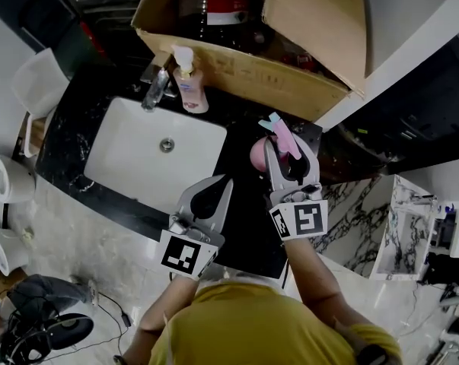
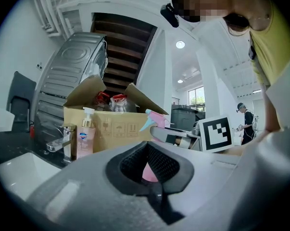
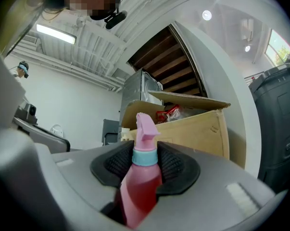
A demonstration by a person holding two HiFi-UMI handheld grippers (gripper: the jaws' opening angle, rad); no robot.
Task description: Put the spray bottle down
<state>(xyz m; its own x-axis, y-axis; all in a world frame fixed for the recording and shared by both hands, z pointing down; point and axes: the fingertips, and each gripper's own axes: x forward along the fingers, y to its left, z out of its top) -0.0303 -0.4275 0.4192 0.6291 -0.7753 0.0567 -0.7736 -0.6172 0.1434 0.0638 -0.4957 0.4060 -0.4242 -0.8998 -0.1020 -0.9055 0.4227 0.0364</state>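
Soap bottle (image 1: 191,90) stands beside faucet (image 1: 154,90), behind sink (image 1: 126,162), before box (image 1: 252,72).

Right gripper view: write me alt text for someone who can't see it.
A pink spray bottle with a pale blue collar stands upright, clamped between the dark ribbed pads of the right gripper. Behind it is an open cardboard box with red packaging showing inside.
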